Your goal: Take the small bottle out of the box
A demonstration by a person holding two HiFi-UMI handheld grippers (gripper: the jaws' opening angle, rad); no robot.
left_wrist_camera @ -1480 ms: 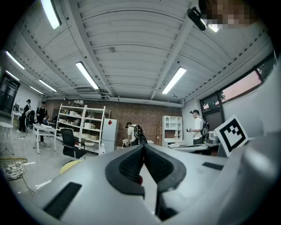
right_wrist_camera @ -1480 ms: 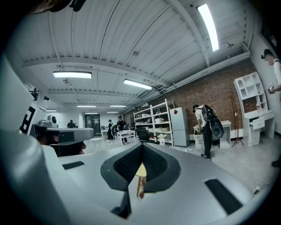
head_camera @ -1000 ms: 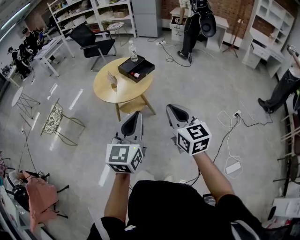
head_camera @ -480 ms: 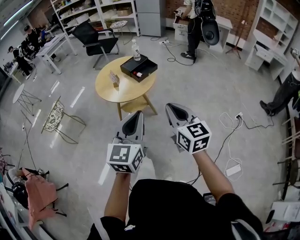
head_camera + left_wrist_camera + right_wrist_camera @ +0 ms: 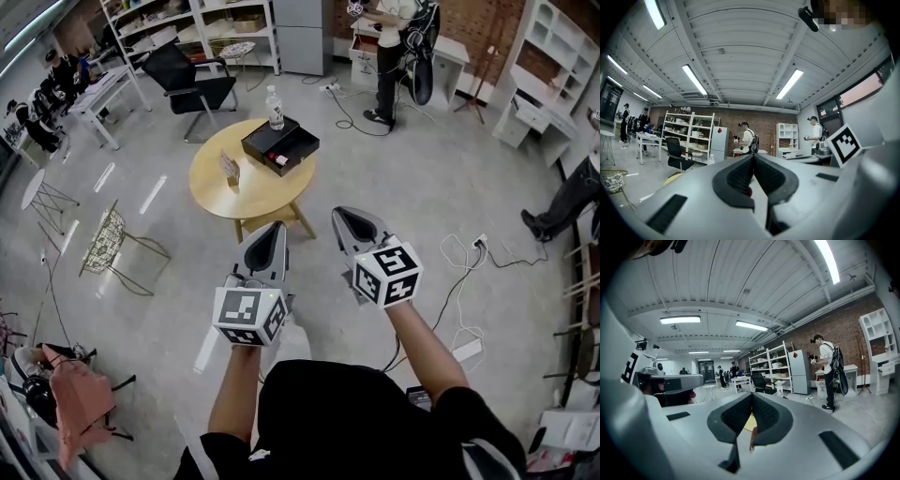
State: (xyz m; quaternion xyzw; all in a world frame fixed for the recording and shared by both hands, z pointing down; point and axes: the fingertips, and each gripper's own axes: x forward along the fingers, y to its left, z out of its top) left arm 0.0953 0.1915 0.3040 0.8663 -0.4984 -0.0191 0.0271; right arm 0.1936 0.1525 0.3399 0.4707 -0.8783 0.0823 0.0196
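A black open box (image 5: 279, 145) rests on the far side of a round wooden table (image 5: 239, 192). Inside it lies a small white item with a red end (image 5: 278, 159), too small to tell apart further. A clear water bottle (image 5: 275, 108) stands upright behind the box. My left gripper (image 5: 276, 228) and right gripper (image 5: 340, 215) are held side by side in the air, well short of the table's near edge. Both are shut with nothing between the jaws. The left gripper (image 5: 753, 157) and the right gripper (image 5: 752, 396) each show pads meeting at the tip.
A small upright object (image 5: 228, 167) stands on the table's left part. A black office chair (image 5: 192, 84) is beyond the table and a wire chair (image 5: 108, 239) to its left. Cables and a power strip (image 5: 466, 349) lie on the floor at right. A person (image 5: 398, 47) stands at the back.
The table and box sit a little nearer and lower in the head view. Both grippers keep the same shut pose side by side. The person at the back has shifted slightly.
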